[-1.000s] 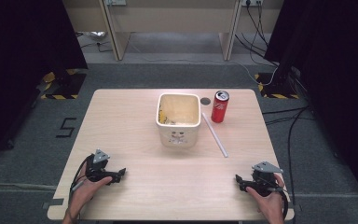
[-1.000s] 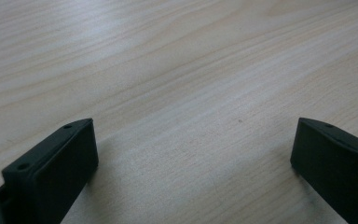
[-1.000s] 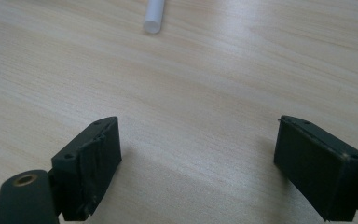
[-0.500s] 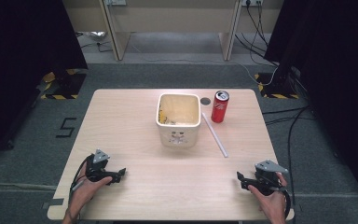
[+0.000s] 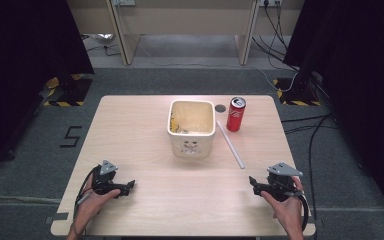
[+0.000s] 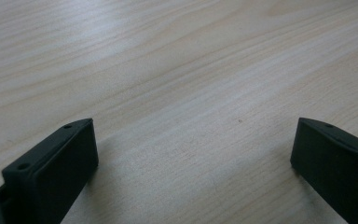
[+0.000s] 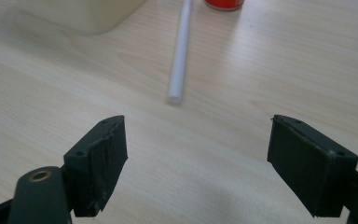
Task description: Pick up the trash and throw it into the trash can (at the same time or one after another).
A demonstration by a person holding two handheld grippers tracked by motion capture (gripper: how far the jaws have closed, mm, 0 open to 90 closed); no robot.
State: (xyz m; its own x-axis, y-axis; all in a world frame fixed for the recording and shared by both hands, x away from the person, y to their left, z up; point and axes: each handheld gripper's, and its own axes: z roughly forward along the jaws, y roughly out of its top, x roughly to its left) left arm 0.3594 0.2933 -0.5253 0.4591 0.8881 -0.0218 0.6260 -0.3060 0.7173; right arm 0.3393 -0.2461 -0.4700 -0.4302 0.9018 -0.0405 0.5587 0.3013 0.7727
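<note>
Though near, tube (image 7: 179,56) beyond right tool (image 7: 196,163)

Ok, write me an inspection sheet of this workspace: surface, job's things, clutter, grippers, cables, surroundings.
Surface: light wooden table, bare between the grippers.
Job's things: white rod lying flat, right of the cream bin and apart from it; its near end points toward the right gripper.
Clutter: red can upright at the rod's far end; small dark disc beside it; scraps inside the bin.
Grippers: left gripper open over bare wood; right gripper open, nothing between its jaws, which have just been closing a little.
Cables: one trails from each gripper; more run over the floor at right.
Surroundings: grey carpet, black curtains, a 5 marked on the floor.
</note>
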